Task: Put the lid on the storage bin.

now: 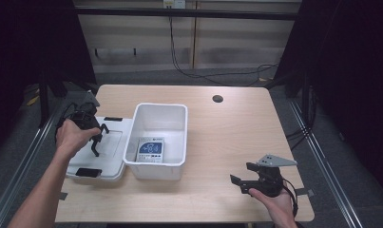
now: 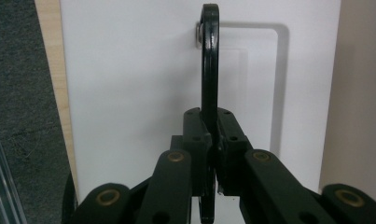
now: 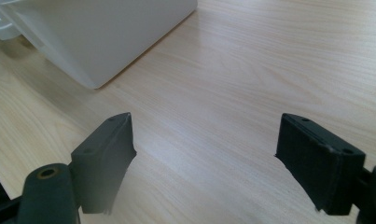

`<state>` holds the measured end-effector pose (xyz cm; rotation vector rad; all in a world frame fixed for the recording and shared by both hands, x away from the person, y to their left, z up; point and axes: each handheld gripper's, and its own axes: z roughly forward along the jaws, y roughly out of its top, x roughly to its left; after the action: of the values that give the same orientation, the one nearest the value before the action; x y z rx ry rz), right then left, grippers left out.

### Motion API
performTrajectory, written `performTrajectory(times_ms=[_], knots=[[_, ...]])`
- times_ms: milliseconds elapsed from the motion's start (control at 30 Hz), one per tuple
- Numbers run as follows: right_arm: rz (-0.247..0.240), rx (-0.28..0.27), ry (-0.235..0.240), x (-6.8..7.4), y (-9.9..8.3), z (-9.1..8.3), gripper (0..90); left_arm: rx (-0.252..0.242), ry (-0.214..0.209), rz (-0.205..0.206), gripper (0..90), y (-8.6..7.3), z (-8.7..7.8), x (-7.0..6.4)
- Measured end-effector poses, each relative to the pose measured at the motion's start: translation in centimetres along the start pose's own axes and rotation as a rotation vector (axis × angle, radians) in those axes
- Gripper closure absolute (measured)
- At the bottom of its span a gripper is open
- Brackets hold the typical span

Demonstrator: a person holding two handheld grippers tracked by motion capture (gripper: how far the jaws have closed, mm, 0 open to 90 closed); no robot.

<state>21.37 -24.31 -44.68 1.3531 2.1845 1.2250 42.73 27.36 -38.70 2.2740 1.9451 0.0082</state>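
Right now I have my left tongs [image 1: 97,140] over the white lid [image 1: 114,153] that lies flat on the desk [image 1: 227,137], at its left side, just beside the white bin [image 1: 158,140]. In the left gripper view the tongs [image 2: 212,154] are clenched on the lid's thin black handle [image 2: 210,60], which rises upright between the jaws to a rounded top, with a small metal fastener at its upper end against the white lid [image 2: 129,93]. My left hand [image 1: 72,135] wraps the tool body from above.

Inside the open bin, a blue and white packet [image 1: 150,150] lies flat on the bottom.

My right tongs [image 1: 241,183] sit at the near right of the desk, well apart from the bin, held in my right hand [image 1: 274,204] with the grey plate on top. In the right gripper view these tongs [image 3: 204,158] are released, the jaws spread wide over bare wood, with a corner of the bin [image 3: 101,37] showing at upper left.
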Motion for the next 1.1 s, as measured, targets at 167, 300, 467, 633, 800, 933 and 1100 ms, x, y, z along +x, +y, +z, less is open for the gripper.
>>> performTrajectory(times_ms=[167, 300, 467, 633, 800, 933, 1100], knots=[[-0.003, -0.001, 0.000, 0.0, 0.0, 0.0, 18.7, -0.007, -0.004, 0.000, 84.8, -0.3, -0.8, 0.5], [0.001, -0.001, -0.001, 0.0, 0.0, 0.0, 18.4, -0.007, -0.012, 0.002, 84.8, -0.5, -1.4, 1.0], [0.000, -0.002, 0.000, 0.0, 0.0, 0.0, 18.4, -0.010, -0.020, 0.015, 84.8, -0.9, -2.4, 1.4], [0.000, -0.002, 0.000, 0.0, 0.0, 0.0, 18.4, -0.023, -0.029, 0.022, 84.9, -1.0, -2.9, 1.5], [0.001, -0.001, -0.001, 0.0, 0.0, 0.0, 18.2, -0.036, -0.034, 0.026, 84.9, -1.2, -3.7, 1.6], [0.001, -0.001, 0.001, 0.0, 0.0, 0.0, 18.2, -0.048, -0.033, 0.033, 84.9, -1.2, -4.7, 1.6], [0.003, 0.000, -0.001, 0.0, 0.0, 0.0, 18.2, -0.054, -0.040, 0.036, 84.9, -1.4, -5.6, 1.7]])
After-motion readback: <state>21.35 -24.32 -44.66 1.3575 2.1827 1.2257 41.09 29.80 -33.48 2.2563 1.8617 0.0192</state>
